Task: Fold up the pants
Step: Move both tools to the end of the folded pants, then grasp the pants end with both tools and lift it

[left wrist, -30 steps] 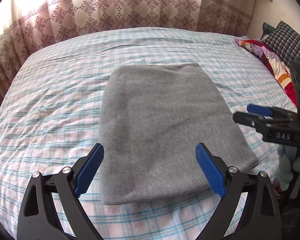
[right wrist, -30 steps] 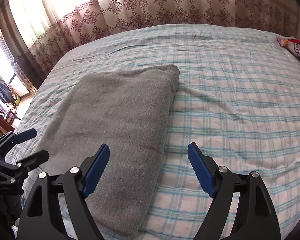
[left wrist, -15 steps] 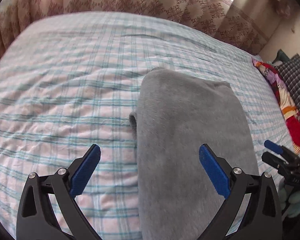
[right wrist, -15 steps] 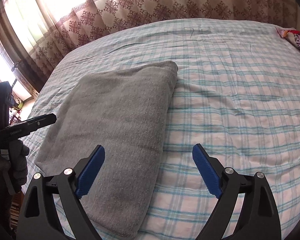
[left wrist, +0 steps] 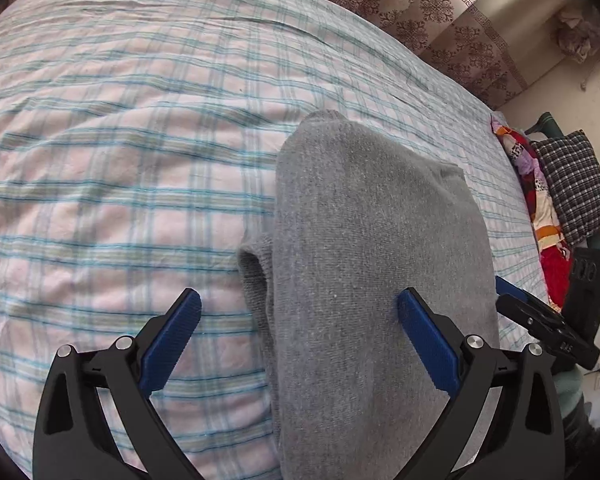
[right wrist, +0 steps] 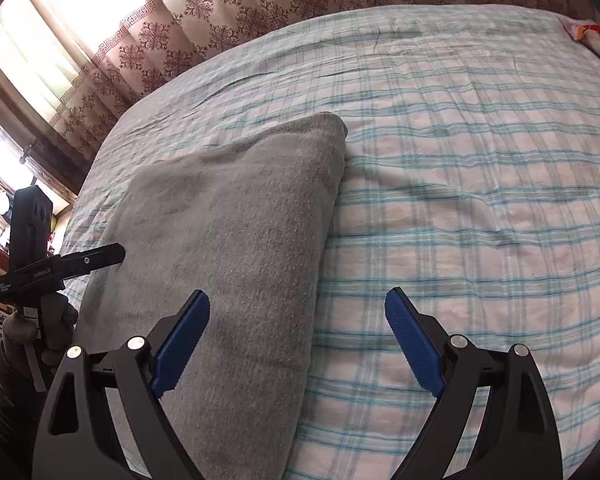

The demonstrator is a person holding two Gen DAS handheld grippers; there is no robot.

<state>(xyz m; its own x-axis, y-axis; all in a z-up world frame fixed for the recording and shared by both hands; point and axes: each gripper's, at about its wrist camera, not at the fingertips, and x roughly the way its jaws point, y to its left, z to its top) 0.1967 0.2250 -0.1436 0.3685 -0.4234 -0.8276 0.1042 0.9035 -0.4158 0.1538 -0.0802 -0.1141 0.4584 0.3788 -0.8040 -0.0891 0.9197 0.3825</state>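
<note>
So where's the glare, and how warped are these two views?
Right wrist view: the window behind the patterned brown curtain is blown out white. Left wrist view: only a bright strip at the top. Both views: fisheye bulges the checked bedsheet, corners vignetted black; the folded grey pants stay sharp.

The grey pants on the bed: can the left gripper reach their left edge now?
Probably yes. The left gripper is open above the grey pants, its jaws either side of that edge, with nothing between.
</note>
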